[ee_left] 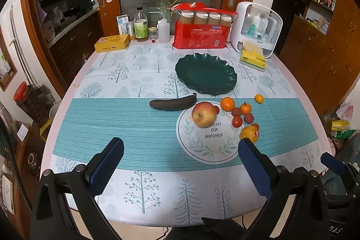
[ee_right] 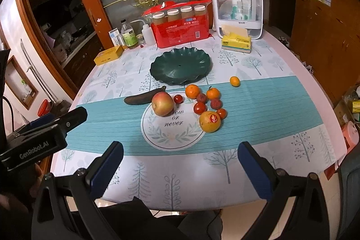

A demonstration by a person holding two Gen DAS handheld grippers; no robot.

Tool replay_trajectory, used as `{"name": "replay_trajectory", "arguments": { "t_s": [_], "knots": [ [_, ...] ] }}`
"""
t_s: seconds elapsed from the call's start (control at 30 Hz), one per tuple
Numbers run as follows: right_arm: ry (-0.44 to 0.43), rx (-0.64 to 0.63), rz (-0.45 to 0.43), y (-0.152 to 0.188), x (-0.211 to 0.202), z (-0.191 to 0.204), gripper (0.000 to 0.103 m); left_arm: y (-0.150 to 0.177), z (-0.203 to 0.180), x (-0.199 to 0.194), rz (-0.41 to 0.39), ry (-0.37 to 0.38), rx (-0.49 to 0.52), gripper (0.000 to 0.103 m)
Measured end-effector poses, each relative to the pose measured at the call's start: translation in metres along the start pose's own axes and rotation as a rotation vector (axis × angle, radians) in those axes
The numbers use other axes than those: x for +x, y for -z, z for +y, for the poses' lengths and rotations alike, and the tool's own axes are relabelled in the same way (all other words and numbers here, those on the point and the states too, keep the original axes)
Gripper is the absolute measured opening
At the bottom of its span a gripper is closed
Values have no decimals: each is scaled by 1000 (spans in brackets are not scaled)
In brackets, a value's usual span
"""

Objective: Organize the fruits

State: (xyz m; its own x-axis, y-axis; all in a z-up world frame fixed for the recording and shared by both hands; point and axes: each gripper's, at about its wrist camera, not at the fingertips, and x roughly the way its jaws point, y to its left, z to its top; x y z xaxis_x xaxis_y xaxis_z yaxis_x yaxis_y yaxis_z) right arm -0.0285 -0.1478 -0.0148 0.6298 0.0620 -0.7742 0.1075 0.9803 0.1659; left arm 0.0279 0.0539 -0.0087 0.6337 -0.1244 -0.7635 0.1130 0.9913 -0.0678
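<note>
An empty dark green scalloped plate (ee_left: 205, 73) (ee_right: 181, 65) sits mid-table. In front of it lie a blackened banana (ee_left: 172, 103) (ee_right: 144, 97), a red-yellow apple (ee_left: 203, 114) (ee_right: 162, 103), a large stickered orange (ee_right: 210, 121) (ee_left: 249, 133), small oranges (ee_left: 227, 104) (ee_right: 192, 91), dark red lychees (ee_right: 215, 103) and small red fruits (ee_right: 199, 108). One small orange (ee_right: 234, 81) (ee_left: 259, 98) lies apart to the right. My left gripper (ee_left: 180, 152) and right gripper (ee_right: 180, 155) are both open and empty, hovering above the table's near edge, short of the fruit.
A red package with jars (ee_left: 202, 34), bottles (ee_left: 141, 25), a yellow tin (ee_left: 111, 43), a tissue box (ee_left: 253, 57) and a white storage case (ee_left: 257, 26) line the far edge. The left gripper body (ee_right: 42, 134) shows at the left of the right wrist view.
</note>
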Motion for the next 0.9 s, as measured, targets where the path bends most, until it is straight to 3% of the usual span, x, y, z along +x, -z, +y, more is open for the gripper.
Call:
{"name": "replay_trajectory", "arguments": {
  "t_s": [0.2, 0.5, 0.9],
  "knots": [
    [13, -23, -17, 0, 3, 4, 102, -2, 3, 8, 15, 23, 4, 101],
    [22, 8, 45, -5, 23, -7, 102, -13, -3, 34, 56, 53, 14, 101],
    [22, 202, 277, -30, 103, -59, 97, -51, -24, 108, 206, 75, 28, 98]
  ]
}}
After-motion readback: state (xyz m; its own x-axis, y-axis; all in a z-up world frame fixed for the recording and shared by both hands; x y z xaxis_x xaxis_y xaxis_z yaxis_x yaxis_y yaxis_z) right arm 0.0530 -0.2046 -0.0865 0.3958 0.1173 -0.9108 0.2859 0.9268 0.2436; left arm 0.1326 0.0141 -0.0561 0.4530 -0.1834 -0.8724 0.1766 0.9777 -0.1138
